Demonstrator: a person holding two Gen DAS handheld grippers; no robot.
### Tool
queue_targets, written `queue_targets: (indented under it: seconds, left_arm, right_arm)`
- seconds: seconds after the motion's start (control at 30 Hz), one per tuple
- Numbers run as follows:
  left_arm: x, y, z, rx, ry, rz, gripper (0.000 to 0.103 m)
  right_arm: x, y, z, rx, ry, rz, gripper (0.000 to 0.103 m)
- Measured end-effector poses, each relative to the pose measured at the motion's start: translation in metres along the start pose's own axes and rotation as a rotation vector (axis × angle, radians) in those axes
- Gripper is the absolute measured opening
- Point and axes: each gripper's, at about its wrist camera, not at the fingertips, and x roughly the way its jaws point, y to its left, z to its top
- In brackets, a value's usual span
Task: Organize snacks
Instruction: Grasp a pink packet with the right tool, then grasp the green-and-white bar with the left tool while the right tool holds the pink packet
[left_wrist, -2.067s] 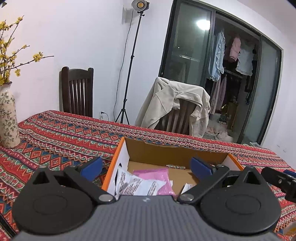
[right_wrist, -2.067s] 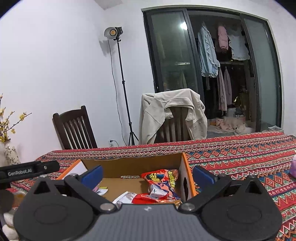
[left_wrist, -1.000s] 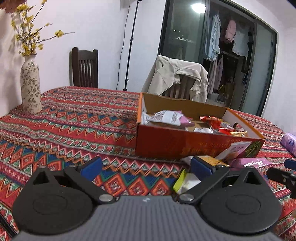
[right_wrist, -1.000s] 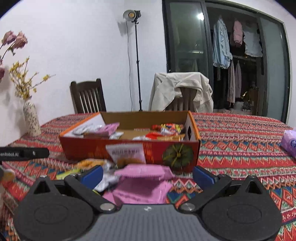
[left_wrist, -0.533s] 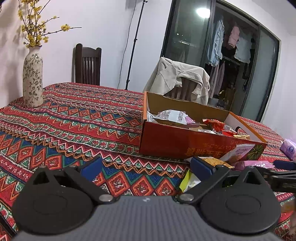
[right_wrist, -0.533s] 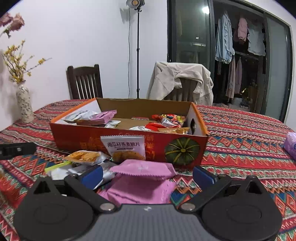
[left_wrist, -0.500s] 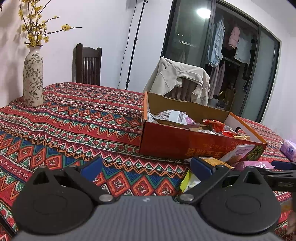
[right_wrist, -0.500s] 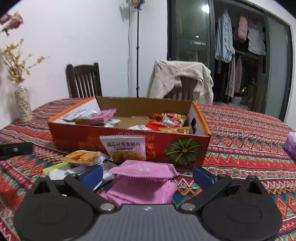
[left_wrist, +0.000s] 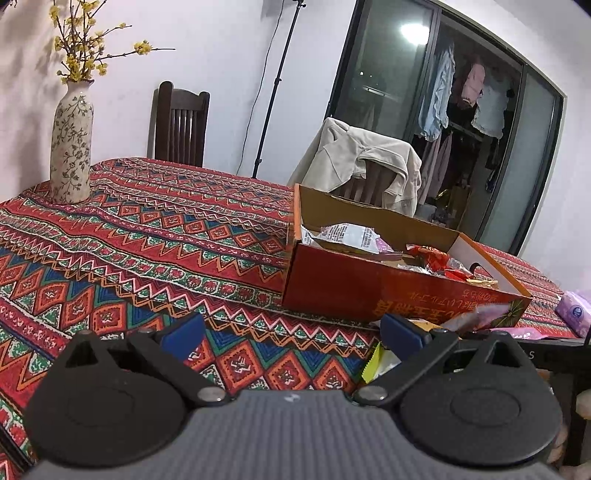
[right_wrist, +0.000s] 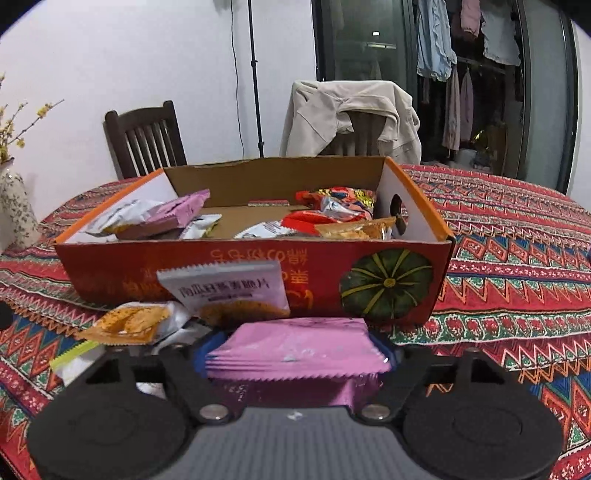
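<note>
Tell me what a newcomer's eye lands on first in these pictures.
First, the pink snack packet right up front, between the fingers of the right gripper, whose jaws have just been closing around it. Behind it stands the orange cardboard box with a pumpkin picture, already holding a jumble of snacks, on the red patterned tablecloth. A flowered vase of yellow blossoms stands at the table's far left corner.

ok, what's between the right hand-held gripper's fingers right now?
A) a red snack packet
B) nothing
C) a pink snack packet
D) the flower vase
C: in the right wrist view the pink snack packet sits between the right hand-held gripper fingers, which have just been closing on it, in front of the orange box.
</note>
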Motion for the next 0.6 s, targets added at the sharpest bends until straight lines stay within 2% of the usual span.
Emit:
queue_targets:
  seconds: [0.03,0.13,0.6]
  left_arm:
    - [0.0,0.0,0.0,-0.001,0.001,0.001,0.103]
    - [0.001,0.001,0.0,-0.005,0.005,0.002,0.103]
    - [0.006,-0.004,-0.001,0.011,0.044,0.03,0.103]
  right_arm:
    - [-0.001,0.0,0.0,0.0,-0.005,0.0,0.075]
    - [-0.006,-0.004,0.0,0.019,-0.014,0.016,0.061]
    - [-0.061,-0.023,-0.01,-0.008,-0.141,0.057,0.061]
